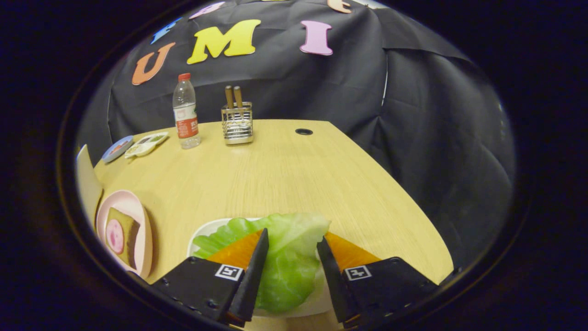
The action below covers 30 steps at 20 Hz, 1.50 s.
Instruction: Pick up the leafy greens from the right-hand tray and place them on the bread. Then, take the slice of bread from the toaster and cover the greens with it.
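A light green lettuce leaf (287,262) lies over the white tray (198,235) near the table's front edge. My gripper (292,237) has its black fingers pressed against the leaf from both sides, and the leaf bulges up between them. Parts of the leaf spread out to the left behind the left finger (256,262) and past the tip of the right finger (327,262). To the left, a pink plate (140,216) holds a slice of bread (131,230) with a round pink slice of meat (115,236) on it.
A pale upright object (87,184) stands left of the pink plate. At the table's far side are a water bottle (185,112), a wire holder with two wooden handles (237,122), a small plate (117,148) and a flat device (147,143). The wooden table (285,174) drops off on the right.
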{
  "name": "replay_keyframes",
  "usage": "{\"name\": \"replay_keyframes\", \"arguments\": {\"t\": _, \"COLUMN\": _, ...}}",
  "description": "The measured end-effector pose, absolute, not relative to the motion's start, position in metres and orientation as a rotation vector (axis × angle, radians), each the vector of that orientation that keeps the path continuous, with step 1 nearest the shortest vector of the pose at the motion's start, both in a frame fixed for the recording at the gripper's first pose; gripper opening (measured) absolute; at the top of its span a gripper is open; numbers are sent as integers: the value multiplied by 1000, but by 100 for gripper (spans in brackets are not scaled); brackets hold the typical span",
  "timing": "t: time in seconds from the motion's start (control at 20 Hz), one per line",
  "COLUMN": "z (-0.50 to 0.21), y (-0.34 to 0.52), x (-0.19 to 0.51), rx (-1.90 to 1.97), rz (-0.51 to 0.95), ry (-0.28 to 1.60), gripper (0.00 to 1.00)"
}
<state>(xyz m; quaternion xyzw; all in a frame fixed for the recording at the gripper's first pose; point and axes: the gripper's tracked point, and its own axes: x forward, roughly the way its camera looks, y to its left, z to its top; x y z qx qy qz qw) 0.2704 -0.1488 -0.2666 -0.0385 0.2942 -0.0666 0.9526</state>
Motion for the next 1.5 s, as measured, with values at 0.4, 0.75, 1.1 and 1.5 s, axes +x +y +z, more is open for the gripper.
{"name": "replay_keyframes", "arguments": {"t": 0.4, "z": -256, "y": -166, "x": 271, "rx": -134, "rz": -176, "ry": 561, "gripper": 2}}
{"name": "replay_keyframes", "arguments": {"t": 0.75, "z": -236, "y": -180, "x": 262, "rx": -164, "rz": -185, "ry": 507, "gripper": 0}}
{"name": "replay_keyframes", "arguments": {"t": 1.1, "z": -258, "y": -186, "x": 260, "rx": -123, "rz": -197, "ry": 563, "gripper": 0}}
{"name": "replay_keyframes", "arguments": {"t": 1.5, "z": -250, "y": -189, "x": 252, "rx": -133, "rz": -197, "ry": 533, "gripper": 0}}
